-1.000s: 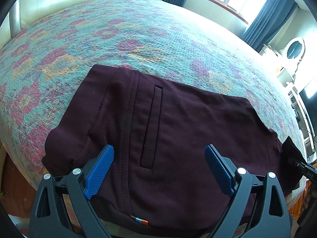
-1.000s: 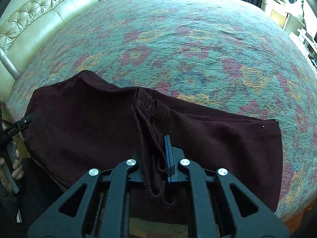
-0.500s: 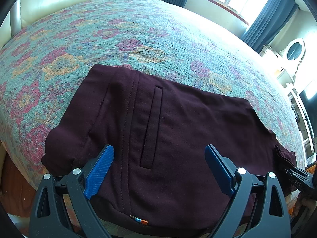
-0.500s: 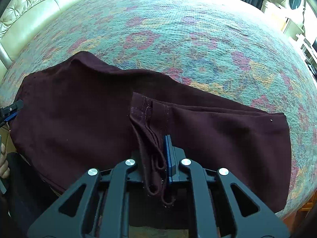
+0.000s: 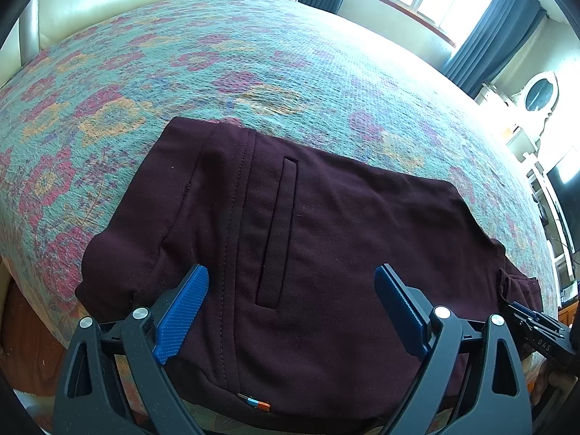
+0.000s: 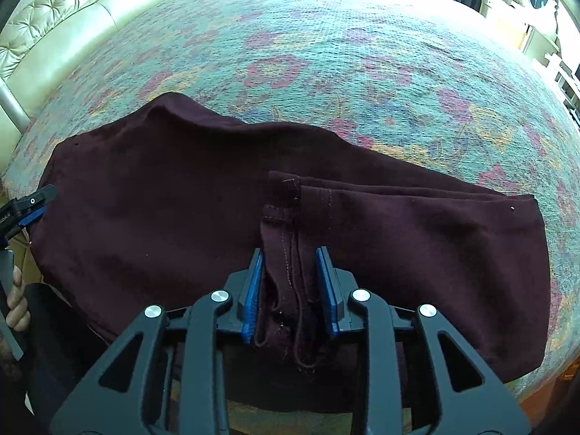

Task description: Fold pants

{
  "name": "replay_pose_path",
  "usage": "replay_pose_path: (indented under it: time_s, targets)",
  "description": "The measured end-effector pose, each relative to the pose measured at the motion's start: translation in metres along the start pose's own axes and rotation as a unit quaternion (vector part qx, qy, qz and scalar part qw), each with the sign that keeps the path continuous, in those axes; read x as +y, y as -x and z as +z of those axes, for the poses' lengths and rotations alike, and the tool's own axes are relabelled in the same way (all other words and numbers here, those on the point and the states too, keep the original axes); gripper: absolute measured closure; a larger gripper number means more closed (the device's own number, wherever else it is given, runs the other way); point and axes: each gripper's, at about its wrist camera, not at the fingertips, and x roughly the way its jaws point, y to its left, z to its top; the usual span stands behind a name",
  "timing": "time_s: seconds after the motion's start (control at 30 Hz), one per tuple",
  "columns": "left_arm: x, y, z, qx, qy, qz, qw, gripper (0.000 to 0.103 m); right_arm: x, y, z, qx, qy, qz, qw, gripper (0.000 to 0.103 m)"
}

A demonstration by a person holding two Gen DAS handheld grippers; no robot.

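The bed (image 5: 253,58) fills most of both views, covered by a teal bedspread (image 6: 362,54) with a red and orange flower pattern. A cream tufted headboard (image 6: 61,18) curves along its far left side. Windows with dark blue curtains (image 5: 496,32) stand beyond the bed, and a white dresser with a round mirror (image 5: 540,90) stands at the right.

The pants (image 5: 326,235), dark maroon, lie folded over on the near edge of the bed, spread wide from left to right. Their upper part faces the left wrist view, showing a long slit pocket (image 5: 277,232) and stitched seams beside it. A small orange and blue tag (image 5: 255,403) sits at the near hem. In the right wrist view the leg ends (image 6: 286,253) lie doubled back on top of the rest of the garment, hems and loose stitching visible.

The left claw (image 5: 291,311) hovers over the pocket area with its blue pads (image 5: 183,311) spread wide apart, released and gripping nothing. The right claw (image 6: 290,290) stands at the near edge with its jaws parted on either side of the bunched leg hems; the pads (image 6: 328,286) sit just beside the cloth, and the gap shows it is not clenched on the fabric. A hand (image 6: 16,301) holding the other tool's handle shows at the far left of the right wrist view.
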Motion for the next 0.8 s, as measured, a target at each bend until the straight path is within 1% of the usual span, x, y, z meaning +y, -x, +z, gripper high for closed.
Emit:
replay_pose_path:
  time_s: [0.1,0.17,0.2,0.3,0.37,0.43,0.5,0.57,0.63,0.7,0.73,0.8]
  targets:
    - [0.0,0.0,0.0,0.0,0.0,-0.001,1.0,0.011,0.009,-0.002,-0.003,0.01,-0.004,0.036,0.999,0.073]
    - [0.0,0.0,0.0,0.0,0.0,-0.001,1.0,0.011,0.017,0.0,-0.005,0.007,-0.001,0.057,0.998,0.073]
    - [0.001,0.0,0.0,0.0,0.0,-0.001,1.0,0.011,0.02,0.002,-0.006,0.006,-0.001,0.075,0.997,0.073]
    - [0.001,0.0,0.0,0.0,0.001,-0.002,1.0,0.011,0.021,0.021,-0.004,-0.007,-0.003,0.149,0.989,0.073]
    - [0.002,0.001,0.0,0.0,0.003,-0.003,1.0,0.011,0.007,0.039,0.002,-0.023,-0.006,0.177,0.984,0.07]
    - [0.001,0.001,0.0,-0.001,0.003,-0.004,1.0,0.011,-0.027,0.06,0.011,-0.043,-0.027,0.197,0.979,0.061]
    - [0.002,0.002,0.0,-0.001,0.004,-0.003,1.0,0.011,-0.075,0.076,0.017,-0.062,-0.057,0.202,0.976,0.057]
    - [0.001,0.002,0.0,-0.001,0.004,-0.002,1.0,0.011,-0.136,0.086,0.016,-0.081,-0.093,0.181,0.976,0.055]
    - [0.0,0.001,-0.001,-0.001,0.004,-0.001,1.0,0.011,-0.2,0.086,0.009,-0.088,-0.15,0.154,0.973,0.055]
    - [0.0,0.001,-0.001,-0.001,0.003,0.001,1.0,0.011,-0.257,0.074,-0.002,-0.076,-0.22,0.143,0.962,0.055]
    - [0.0,0.001,-0.001,-0.001,0.003,0.002,1.0,0.011,-0.279,0.065,-0.008,-0.068,-0.248,0.147,0.955,0.055]
    - [-0.001,0.0,-0.001,-0.001,0.002,0.004,1.0,0.011,-0.305,0.044,-0.016,-0.052,-0.287,0.191,0.937,0.055]
